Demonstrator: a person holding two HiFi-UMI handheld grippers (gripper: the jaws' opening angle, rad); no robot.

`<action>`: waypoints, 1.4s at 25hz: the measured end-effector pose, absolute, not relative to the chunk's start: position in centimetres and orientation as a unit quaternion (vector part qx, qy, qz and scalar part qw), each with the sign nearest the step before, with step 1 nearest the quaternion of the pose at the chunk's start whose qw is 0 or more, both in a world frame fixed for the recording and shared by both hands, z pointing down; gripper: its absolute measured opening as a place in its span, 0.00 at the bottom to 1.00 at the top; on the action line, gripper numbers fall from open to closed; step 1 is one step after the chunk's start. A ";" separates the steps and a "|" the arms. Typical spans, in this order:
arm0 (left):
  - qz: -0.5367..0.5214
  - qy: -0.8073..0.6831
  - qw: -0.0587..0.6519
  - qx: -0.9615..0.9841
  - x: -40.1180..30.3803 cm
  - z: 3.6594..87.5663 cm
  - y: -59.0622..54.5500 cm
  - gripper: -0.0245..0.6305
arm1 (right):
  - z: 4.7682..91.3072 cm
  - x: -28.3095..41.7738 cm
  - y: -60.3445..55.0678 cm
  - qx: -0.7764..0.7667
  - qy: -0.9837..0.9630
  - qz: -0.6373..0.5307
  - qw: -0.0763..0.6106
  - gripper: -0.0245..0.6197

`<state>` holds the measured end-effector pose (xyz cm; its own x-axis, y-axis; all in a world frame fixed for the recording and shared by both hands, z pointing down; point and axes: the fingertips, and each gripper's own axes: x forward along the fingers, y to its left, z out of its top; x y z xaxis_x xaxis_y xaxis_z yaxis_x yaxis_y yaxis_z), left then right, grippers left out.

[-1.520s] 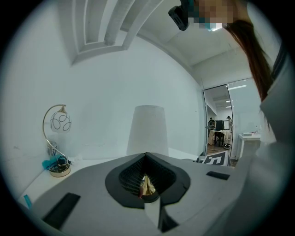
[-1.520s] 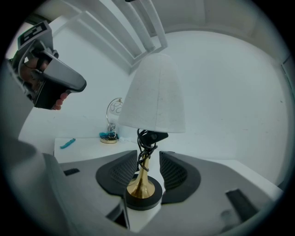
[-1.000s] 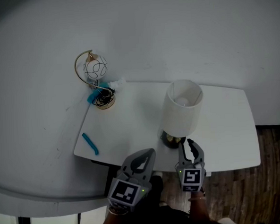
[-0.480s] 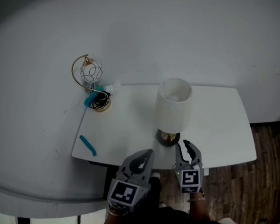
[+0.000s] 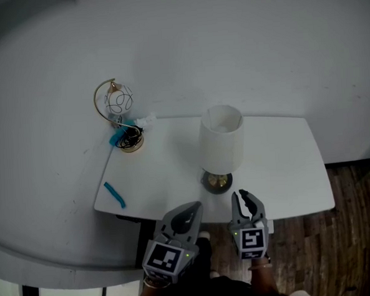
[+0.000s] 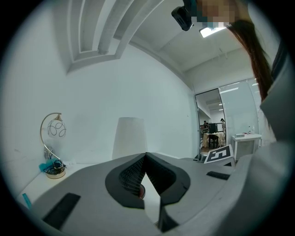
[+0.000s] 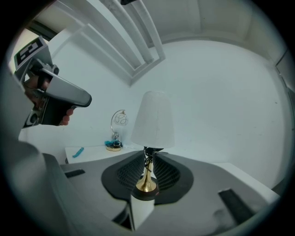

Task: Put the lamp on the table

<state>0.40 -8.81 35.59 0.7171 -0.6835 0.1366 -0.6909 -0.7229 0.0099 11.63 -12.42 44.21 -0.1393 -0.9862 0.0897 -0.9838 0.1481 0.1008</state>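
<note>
Both tongs hover at the tabletop's point(image 5: 280, 169) near edge, pointing roughly level toward the wall. Of the two, the left tongs point(image 5: 190, 208) are pressed together on nothing, tips meeting. To their right, the right tongs point(image 5: 245, 195) have just been closing, though a narrow slit remains. Nothing sits between the pads, and the lamp's point(image 5: 221, 142) brass stem merely shows through the gap from farther off. A second ago those jaws stood close against the lamp's base; now they are clear of it, drawn back toward the near edge. The lamp stands upright and unheld, near the middle of the tabletop, a little toward that edge. I judge the placing done, with only the withdrawal left.
</note>
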 end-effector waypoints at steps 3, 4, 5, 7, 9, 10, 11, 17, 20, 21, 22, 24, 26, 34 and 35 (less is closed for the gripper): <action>0.057 -0.370 0.028 0.927 0.6 35.1 -8.1 0.03 | 43.3 11.9 -11.5 0.656 -0.752 -0.013 0.063 0.05; 0.056 -0.369 0.027 0.927 0.6 34.9 -7.9 0.03 | 43.1 11.8 -11.2 0.655 -0.753 -0.013 0.064 0.05; 0.055 -0.368 0.026 0.928 0.7 34.8 -7.7 0.03 | 42.8 11.8 -10.9 0.654 -0.753 -0.014 0.065 0.05; 0.054 -0.366 0.023 0.929 0.8 34.5 -7.1 0.03 | 42.5 11.9 -10.3 0.653 -0.754 -0.017 0.066 0.05; 0.052 -0.365 0.022 0.929 1.0 34.3 -6.6 0.03 | 42.2 12.0 -9.8 0.654 -0.754 -0.018 0.066 0.05; 0.052 -0.365 0.022 0.929 1.1 34.1 -6.4 0.03 | 42.0 12.0 -9.6 0.654 -0.754 -0.019 0.067 0.05; 0.051 -0.364 0.022 0.930 1.1 34.0 -6.1 0.03 | 41.8 12.0 -9.3 0.654 -0.753 -0.020 0.067 0.05; 0.046 -0.364 0.024 0.930 0.9 33.4 -4.5 0.03 | 40.8 11.6 -7.0 0.653 -0.754 -0.026 0.066 0.05; 0.046 -0.365 0.023 0.930 1.0 33.2 -3.7 0.03 | 40.3 11.7 -5.8 0.652 -0.755 -0.029 0.066 0.05; 0.045 -0.366 0.024 0.929 1.1 33.2 -3.4 0.03 | 40.2 11.8 -5.5 0.652 -0.755 -0.030 0.066 0.05; 0.046 -0.367 0.024 0.929 1.2 33.2 -3.1 0.03 | 40.0 11.9 -5.1 0.651 -0.756 -0.032 0.065 0.05; 0.047 -0.367 0.023 0.929 1.3 33.1 -2.7 0.03 | 39.7 12.0 -4.5 0.650 -0.756 -0.035 0.061 0.05; 0.049 -0.368 0.022 0.928 1.5 33.1 -2.1 0.03 | 39.3 12.2 -4.0 0.650 -0.757 -0.038 0.059 0.04; 0.054 -0.372 0.022 0.926 2.0 32.6 -0.9 0.03 | 37.8 12.6 -2.8 0.645 -0.761 -0.052 0.055 0.03; 0.054 -0.372 0.021 0.927 2.1 32.5 -0.9 0.03 | 37.6 12.7 -2.7 0.646 -0.760 -0.052 0.056 0.03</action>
<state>2.06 -0.87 32.49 0.7178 -0.6867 0.1149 -0.6912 -0.7227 -0.0008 12.65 -2.68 37.57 -0.1598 -0.9870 0.0178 -0.9752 0.1606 0.1521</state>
